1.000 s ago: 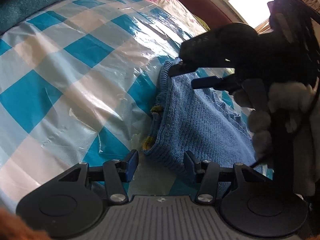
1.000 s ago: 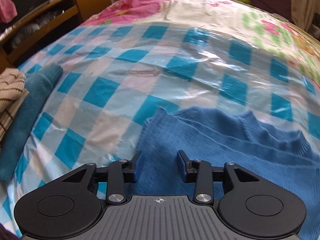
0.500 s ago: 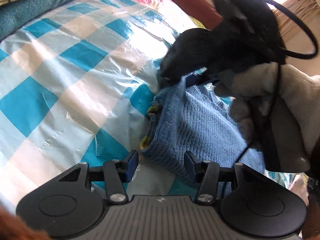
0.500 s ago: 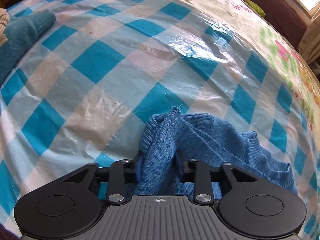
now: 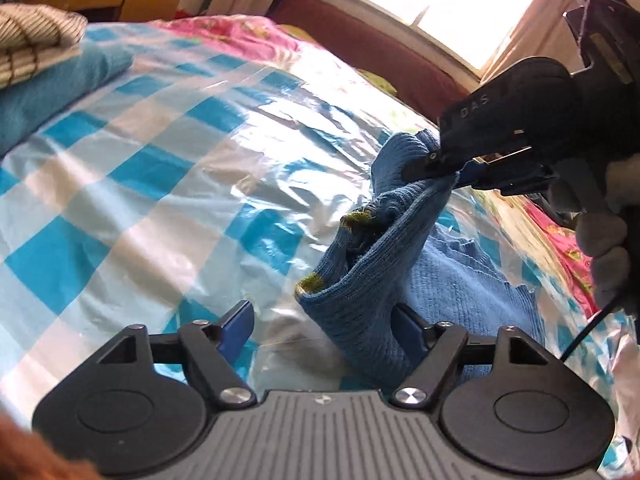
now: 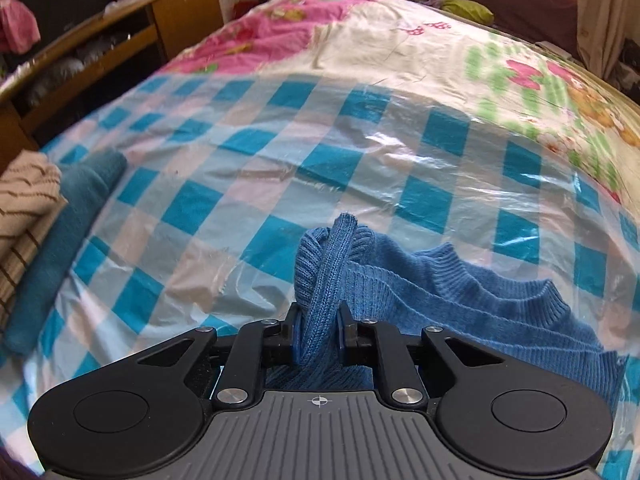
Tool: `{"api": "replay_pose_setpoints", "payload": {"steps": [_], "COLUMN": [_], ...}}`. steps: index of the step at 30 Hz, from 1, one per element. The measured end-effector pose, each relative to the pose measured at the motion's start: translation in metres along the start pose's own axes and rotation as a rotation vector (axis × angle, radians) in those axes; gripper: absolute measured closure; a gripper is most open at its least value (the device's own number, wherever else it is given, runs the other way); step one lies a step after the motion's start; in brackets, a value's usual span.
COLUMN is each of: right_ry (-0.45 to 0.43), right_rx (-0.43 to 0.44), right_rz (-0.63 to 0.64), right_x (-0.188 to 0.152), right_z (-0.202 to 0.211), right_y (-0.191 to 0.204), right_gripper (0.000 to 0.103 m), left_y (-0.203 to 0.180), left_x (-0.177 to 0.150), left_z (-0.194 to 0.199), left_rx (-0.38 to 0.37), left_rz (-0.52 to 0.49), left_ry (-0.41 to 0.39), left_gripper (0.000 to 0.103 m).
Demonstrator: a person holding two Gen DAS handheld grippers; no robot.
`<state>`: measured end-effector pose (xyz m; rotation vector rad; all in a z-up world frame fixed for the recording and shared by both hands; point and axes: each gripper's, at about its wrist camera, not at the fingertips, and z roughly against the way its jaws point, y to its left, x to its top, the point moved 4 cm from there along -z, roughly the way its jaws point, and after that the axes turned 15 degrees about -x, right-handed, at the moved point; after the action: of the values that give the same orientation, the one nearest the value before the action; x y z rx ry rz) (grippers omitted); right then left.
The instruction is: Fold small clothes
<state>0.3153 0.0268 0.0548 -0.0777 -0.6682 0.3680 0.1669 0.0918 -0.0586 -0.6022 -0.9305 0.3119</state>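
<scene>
sweater: blue knit sweater [image 6: 460, 296] lies on the bed [image 6: 280, 132], on the check plastic sheet [image 5: 140, 168], toward the near edge and right side as the left wrist view has it; one corner lifted off the sheet, rest of the body flat.
stack: folded teal towel [image 5: 52, 84] with striped cloth [image 5: 36, 40] on top, far-left corner of the bed, well apart from the sweater.
right hand-held gripper [image 6: 318, 332]: jaws closing, pinched on a bunched fold of the sweater's ribbed edge; fabric stands up between the pads. Left wrist view shows the same grip on the raised corner.
left hand-held gripper [image 5: 324, 326]: jaws opening, wide; the hanging sweater hem sags between them and leans on the right finger [image 5: 408, 328], no pinch.
key relation: sweater's long axis runs from the right hand-held gripper away to its right; lifted edge spans from the right grip down to the left jaws. Left is nearer the free lower corner.
judgement: likely needs left to re-grip that corner before the edge can be carried over for a fold.
</scene>
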Motion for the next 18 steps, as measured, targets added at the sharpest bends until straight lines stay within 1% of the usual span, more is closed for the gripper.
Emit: {"api": "replay_pose_setpoints", "payload": {"steps": [1,2,5,6,8,9,10,11,13,15,18], "right_ry": [-0.003,-0.006,-0.014,-0.015,-0.019,-0.022,-0.027,-0.032,-0.043,-0.058,-0.076], "right_rx": [0.013,0.029,0.061,0.073,0.093,0.103,0.113,0.124,0.137,0.146,0.163], "right_rz": [-0.017,-0.035,-0.080,-0.098,-0.129,-0.141,-0.155,-0.171,-0.203,-0.247,-0.326], "right_x": [-0.002,-0.004,-0.009,-0.012,-0.015,-0.017,-0.018,-0.020,-0.024,-0.030,-0.042], "right_z": [0.003,0.006,0.011,0.013,0.016,0.018,0.020,0.023,0.028,0.032,0.035], "right_y": [-0.007,-0.014,-0.032,-0.039,-0.052,-0.058,-0.065,-0.074,-0.092,-0.116,-0.153], "right_gripper": [0.088,0.088,0.088,0.088,0.088,0.088,0.088,0.088,0.088,0.088,0.088], "left_y": [-0.003,-0.004,-0.011,-0.013,-0.021,-0.026,-0.032,-0.040,-0.062,-0.088,-0.126], "left_x": [0.000,0.001,0.003,0.004,0.006,0.008,0.009,0.011,0.011,0.010,0.002], "left_z": [-0.002,-0.006,-0.022,-0.026,-0.031,-0.034,-0.036,-0.036,-0.036,-0.036,-0.043], "left_rx": [0.000,-0.002,-0.007,-0.006,-0.025,-0.038,-0.054,-0.070,-0.099,-0.134,-0.188], "left_rz": [-0.008,-0.009,-0.014,-0.016,-0.011,-0.012,-0.018,-0.030,-0.084,-0.149,-0.244], "left_ry": [-0.003,-0.003,0.029,0.038,0.050,0.058,0.064,0.062,0.061,0.070,0.091], "left_gripper": [0.017,0.016,0.016,0.018,0.032,0.049,0.058,0.060,0.068,0.071,0.071]}}
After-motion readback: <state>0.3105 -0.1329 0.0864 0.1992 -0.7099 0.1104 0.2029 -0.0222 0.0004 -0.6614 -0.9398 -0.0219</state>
